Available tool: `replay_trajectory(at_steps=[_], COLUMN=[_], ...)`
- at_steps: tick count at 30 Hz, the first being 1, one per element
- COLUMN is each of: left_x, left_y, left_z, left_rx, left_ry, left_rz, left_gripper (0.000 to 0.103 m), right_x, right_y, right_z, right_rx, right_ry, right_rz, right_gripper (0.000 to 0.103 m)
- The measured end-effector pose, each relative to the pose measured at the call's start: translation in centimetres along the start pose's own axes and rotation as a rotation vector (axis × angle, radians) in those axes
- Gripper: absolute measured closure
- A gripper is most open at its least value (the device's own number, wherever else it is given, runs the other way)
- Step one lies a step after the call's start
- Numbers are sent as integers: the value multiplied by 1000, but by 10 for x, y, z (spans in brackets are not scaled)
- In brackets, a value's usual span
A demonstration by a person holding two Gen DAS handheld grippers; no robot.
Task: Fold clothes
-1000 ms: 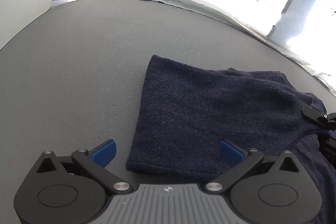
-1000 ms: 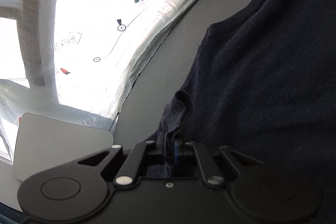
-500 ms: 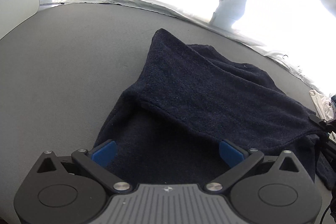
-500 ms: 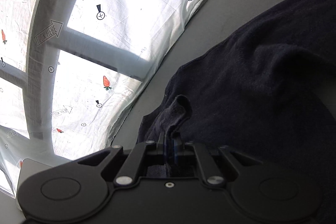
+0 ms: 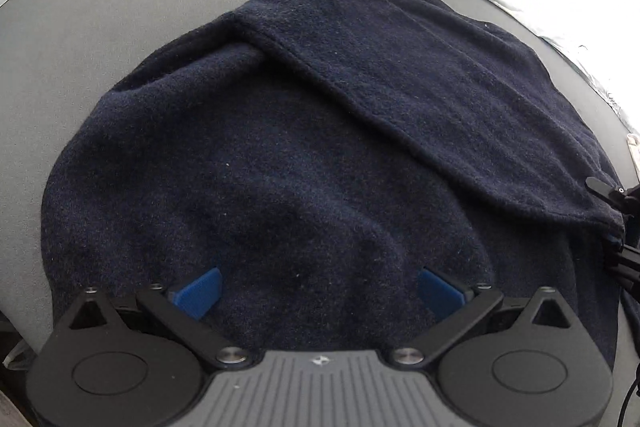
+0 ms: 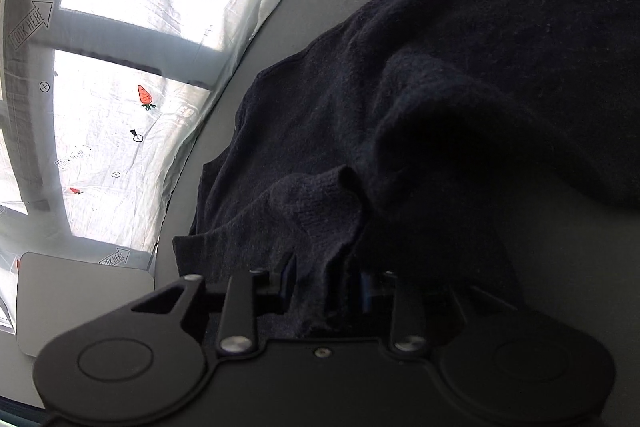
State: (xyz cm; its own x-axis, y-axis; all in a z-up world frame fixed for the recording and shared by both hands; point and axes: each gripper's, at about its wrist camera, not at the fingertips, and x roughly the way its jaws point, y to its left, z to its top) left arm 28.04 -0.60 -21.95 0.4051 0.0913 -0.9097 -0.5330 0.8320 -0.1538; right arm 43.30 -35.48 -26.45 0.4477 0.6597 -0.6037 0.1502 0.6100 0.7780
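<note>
A dark navy knitted sweater lies spread on the flat grey counter, with one layer folded over diagonally so that its hemmed edge runs from upper left to lower right across the garment.

The left hand-held gripper hangs over the near part of the sweater with its blue fingertips set wide apart, nothing pinched between them.

The right hand-held gripper sits low at the sweater's edge. Its jaws are opening, and a bunched ribbed fold of the knit stands between them, the pads no longer pressed on it.

Beyond the counter hangs a white sheet printed with orange carrots and arrow marks, and a pale grey rounded panel lies at the lower left.
</note>
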Motion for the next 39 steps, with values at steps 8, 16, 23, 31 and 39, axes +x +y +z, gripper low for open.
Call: replay_trajectory(at_steps=[8, 16, 23, 31, 39], left_x=[14, 11, 9, 7, 5], left_y=[-27, -23, -20, -18, -15], left_z=[9, 6, 4, 6, 2], left_rx=[-6, -21, -33, -49, -37], left_ry=[10, -10, -10, 10, 3], left_rz=[185, 197, 207, 216, 207], left_gripper=[0, 0, 0, 0, 0], right_x=[7, -18, -42, -82, -72], right_y=[3, 36, 36, 15, -27], right_z=[15, 44, 79, 104, 109], right_rx=[-85, -201, -236, -211, -207], right_ry=[41, -78, -201, -348, -310], right_rz=[31, 120, 129, 86, -137], right_gripper=[97, 98, 98, 98, 98])
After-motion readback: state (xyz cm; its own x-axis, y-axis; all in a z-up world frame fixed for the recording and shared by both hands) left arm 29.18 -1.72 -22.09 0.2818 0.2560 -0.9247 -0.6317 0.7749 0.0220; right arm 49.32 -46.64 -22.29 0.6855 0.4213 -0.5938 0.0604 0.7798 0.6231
